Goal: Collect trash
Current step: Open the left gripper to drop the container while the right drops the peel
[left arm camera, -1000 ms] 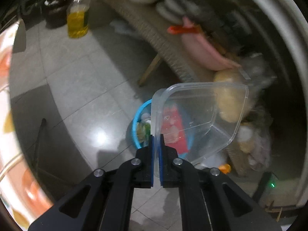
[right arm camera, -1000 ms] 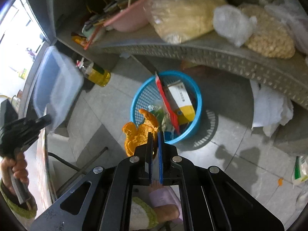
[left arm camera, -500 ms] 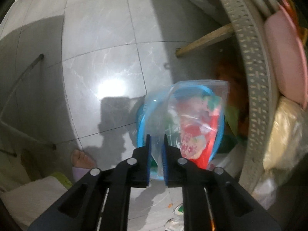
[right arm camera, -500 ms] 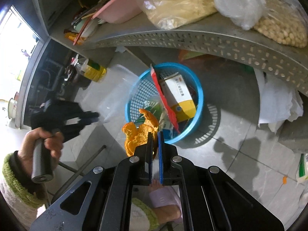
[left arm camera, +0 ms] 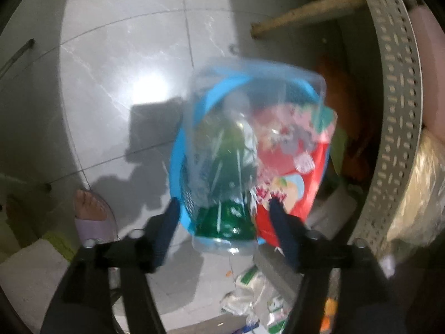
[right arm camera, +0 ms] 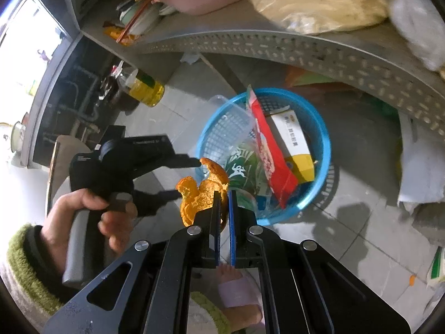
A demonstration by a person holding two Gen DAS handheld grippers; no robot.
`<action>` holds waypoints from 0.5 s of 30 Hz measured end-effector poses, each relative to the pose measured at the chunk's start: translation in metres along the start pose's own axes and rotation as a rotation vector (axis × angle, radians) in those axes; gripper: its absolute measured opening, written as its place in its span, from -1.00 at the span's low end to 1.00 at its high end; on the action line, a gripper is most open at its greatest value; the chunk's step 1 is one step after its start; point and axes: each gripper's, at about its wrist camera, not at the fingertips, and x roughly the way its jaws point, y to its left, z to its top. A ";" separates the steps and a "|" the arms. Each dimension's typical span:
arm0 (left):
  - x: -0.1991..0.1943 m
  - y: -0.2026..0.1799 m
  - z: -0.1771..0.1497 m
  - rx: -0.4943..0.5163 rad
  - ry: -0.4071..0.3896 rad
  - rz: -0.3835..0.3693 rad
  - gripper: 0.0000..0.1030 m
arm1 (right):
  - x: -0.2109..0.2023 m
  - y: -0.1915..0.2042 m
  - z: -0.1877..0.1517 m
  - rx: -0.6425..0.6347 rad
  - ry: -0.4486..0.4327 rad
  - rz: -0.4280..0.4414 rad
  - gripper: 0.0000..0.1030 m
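Note:
A blue plastic basket (right arm camera: 324, 150) stands on the tiled floor and holds a red packet (right arm camera: 271, 153), a white and yellow carton (right arm camera: 294, 144) and green wrappers. My left gripper (left arm camera: 222, 208) is open above the basket; a clear plastic container (left arm camera: 244, 117), blurred, sits free of its fingers over the basket. The container also shows lying in the basket in the right wrist view (right arm camera: 236, 122), where the left gripper (right arm camera: 183, 178) is seen beside the basket. My right gripper (right arm camera: 224, 197) is shut on an orange peel (right arm camera: 197, 192) near the basket's rim.
A perforated grey shelf (right arm camera: 278, 47) with bags and a pink basin overhangs the basket. A bottle of yellow oil (right arm camera: 147, 89) stands on the floor behind. Crumpled wrappers (left arm camera: 261, 300) lie on the floor. A slippered foot (left arm camera: 91, 217) is close to the basket.
My left gripper has opened and let go of the clear container, which has dropped into the basket. My right gripper has kept hold of the orange peel and stayed near the basket.

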 end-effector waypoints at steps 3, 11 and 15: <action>-0.001 -0.010 -0.006 0.027 0.015 0.001 0.50 | 0.015 0.003 0.003 -0.026 0.023 -0.019 -0.93; -0.050 -0.030 -0.044 0.177 0.079 0.025 0.56 | 0.050 -0.001 0.026 -0.060 0.067 -0.105 -0.78; -0.105 -0.034 -0.077 0.322 0.030 0.001 0.64 | 0.049 -0.004 0.034 -0.060 0.057 -0.115 -0.58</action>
